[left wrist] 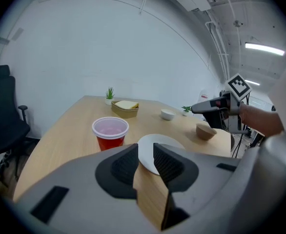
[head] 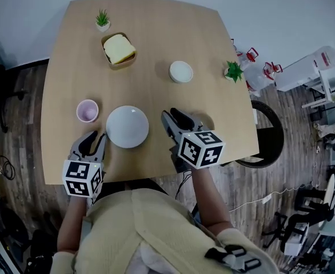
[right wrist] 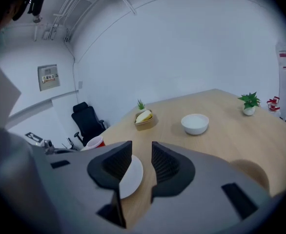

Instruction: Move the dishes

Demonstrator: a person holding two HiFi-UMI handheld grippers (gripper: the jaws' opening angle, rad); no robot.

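A white plate (head: 127, 127) lies near the table's front edge, between my two grippers. Left of it stands a red cup with a pink inside (head: 87, 111). A white bowl (head: 180, 71) sits further back on the right. A brown bowl (left wrist: 205, 130) rests just right of my right gripper (head: 172, 114), mostly hidden in the head view. My left gripper (head: 93, 138) hovers at the plate's near left, its jaws a little apart and empty. The right gripper's jaws are also slightly apart and empty, with the plate (right wrist: 133, 177) showing through the gap.
A wooden tray holding a yellow block (head: 119, 50) and a small potted plant (head: 102, 20) stand at the back. Another small plant (head: 233, 71) sits at the right edge. A black chair (head: 267, 133) stands right of the table (head: 64, 67), an office chair (left wrist: 4, 111) on the left.
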